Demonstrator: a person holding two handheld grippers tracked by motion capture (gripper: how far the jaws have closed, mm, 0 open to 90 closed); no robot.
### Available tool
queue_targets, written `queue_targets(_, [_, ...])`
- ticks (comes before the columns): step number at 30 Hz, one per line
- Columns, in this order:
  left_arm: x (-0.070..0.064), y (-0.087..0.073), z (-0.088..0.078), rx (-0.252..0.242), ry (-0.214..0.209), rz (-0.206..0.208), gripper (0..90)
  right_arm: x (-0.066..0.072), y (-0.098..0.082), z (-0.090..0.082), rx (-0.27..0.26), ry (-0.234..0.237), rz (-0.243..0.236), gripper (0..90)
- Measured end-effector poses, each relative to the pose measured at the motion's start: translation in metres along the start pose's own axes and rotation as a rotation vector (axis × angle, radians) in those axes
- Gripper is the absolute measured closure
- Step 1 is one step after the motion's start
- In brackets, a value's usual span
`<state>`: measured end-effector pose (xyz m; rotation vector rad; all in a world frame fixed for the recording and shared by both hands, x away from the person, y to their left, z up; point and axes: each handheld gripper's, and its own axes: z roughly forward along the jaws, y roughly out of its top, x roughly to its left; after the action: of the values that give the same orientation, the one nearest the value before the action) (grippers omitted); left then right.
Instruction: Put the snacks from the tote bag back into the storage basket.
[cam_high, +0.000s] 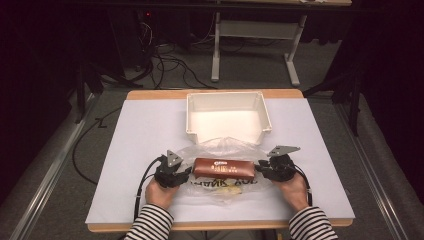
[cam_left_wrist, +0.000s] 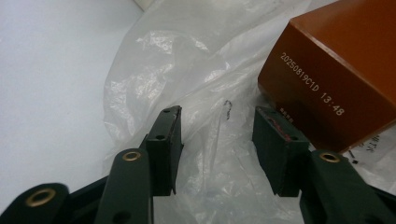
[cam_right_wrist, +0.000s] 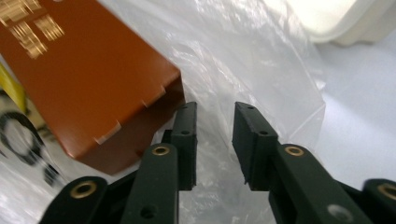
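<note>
A long brown box (cam_high: 223, 168) with gold print lies across a clear plastic bag (cam_high: 225, 147) near the table's front edge. My left gripper (cam_high: 186, 174) is at the box's left end and my right gripper (cam_high: 260, 169) at its right end. In the left gripper view the jaws (cam_left_wrist: 217, 116) stand apart over the bag (cam_left_wrist: 187, 70), with the box's date-stamped end (cam_left_wrist: 336, 70) just beyond the right jaw. In the right gripper view the jaws (cam_right_wrist: 212, 112) are apart over the bag (cam_right_wrist: 243, 56), and the box's flap end (cam_right_wrist: 88, 79) is beside the left jaw. Neither pair presses on anything.
A white plastic bin (cam_high: 225, 94) stands open just behind the bag, and its corner (cam_right_wrist: 345, 18) appears in the right gripper view. A white sheet (cam_high: 145, 150) covers the wooden table. Cables and table legs lie on the floor beyond.
</note>
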<state>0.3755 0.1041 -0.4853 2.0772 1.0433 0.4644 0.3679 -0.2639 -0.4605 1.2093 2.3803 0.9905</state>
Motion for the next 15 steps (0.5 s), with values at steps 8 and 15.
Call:
queue_targets(8, [0.000, -0.001, 0.000, -0.007, 0.004, 0.000, 51.6, 0.000, 0.012, -0.015, -0.065, 0.019, -0.001, 62.2])
queue_targets(15, [0.000, -0.001, 0.000, -0.009, 0.001, -0.004, 51.3, 0.006, 0.018, -0.019, -0.094, 0.048, -0.039, 55.3])
